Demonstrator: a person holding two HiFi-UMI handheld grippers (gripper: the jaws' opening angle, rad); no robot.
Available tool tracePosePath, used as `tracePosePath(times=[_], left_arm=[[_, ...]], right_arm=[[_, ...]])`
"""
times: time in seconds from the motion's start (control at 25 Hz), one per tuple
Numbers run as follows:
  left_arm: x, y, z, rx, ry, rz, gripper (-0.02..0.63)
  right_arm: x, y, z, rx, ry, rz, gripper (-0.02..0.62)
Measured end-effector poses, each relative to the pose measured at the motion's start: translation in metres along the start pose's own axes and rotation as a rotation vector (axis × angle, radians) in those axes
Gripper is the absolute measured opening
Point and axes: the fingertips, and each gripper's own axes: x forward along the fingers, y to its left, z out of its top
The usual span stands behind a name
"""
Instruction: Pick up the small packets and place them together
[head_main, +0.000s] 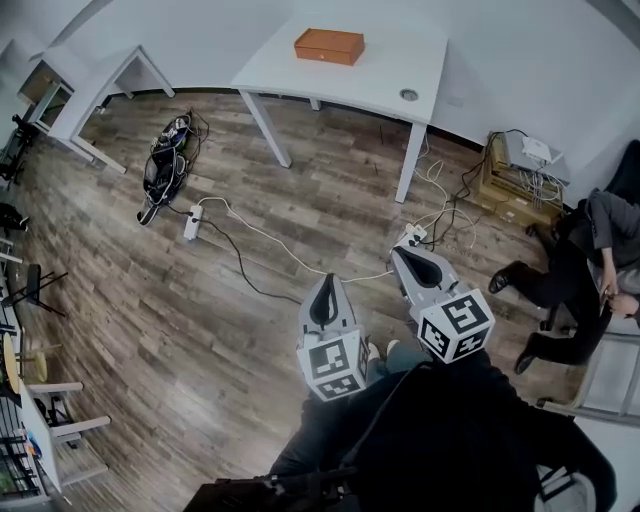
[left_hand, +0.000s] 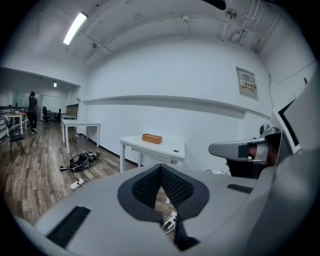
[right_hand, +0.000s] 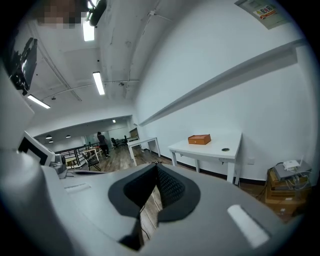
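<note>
While you hold both claws clenched on nothing, left gripper (head_main: 328, 281), right gripper (head_main: 403, 253), box (head_main: 328, 45) on table (head_main: 400, 62) at twelve o'clock.

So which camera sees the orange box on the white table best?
The head view: it looks down on the orange box, biggest and clearest, on the white table. Both gripper views show it too, but small, far off and side-on.
</note>
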Motion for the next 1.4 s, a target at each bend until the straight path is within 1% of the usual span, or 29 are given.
tracePosePath(times=[0.2,0.32,0.44,0.6,0.76,0.92,1.12,1.4], left_arm=[[0.008,0.022,-0.016,-0.027,0.029,0.01,-0.002],[0.026,0.032,-0.012,-0.038,0.028,0.02,-0.002],[0.057,0.043,-0.004,-0.049,0.029,0.033,-0.002],[0.115,0.054,0.022,-0.04,0.025,0.043,-0.002],[0.181,0.065,0.066,-0.029,-0.002,0.051,-0.002],[0.237,0.08,0.102,-0.038,-0.031,0.081,-0.002],[0.289,0.09,0.125,-0.084,-0.052,0.094,-0.002],[0.341,0.119,0.145,-0.069,-0.043,0.11,-0.002]], right_arm=[[0.022,0.004,0.001,-0.005,-0.009,-0.005,0.002],[0.042,-0.005,0.003,-0.002,-0.001,-0.001,0.002],[0.074,-0.022,0.011,0.002,0.001,0.005,0.002],[0.133,-0.055,0.033,0.005,0.006,0.03,0.002],[0.194,-0.088,0.066,-0.007,0.008,0.055,0.002],[0.244,-0.118,0.096,-0.02,0.007,0.086,0.002],[0.298,-0.147,0.117,-0.054,0.018,0.113,0.002],[0.357,-0.167,0.125,-0.054,0.054,0.135,0.002]])
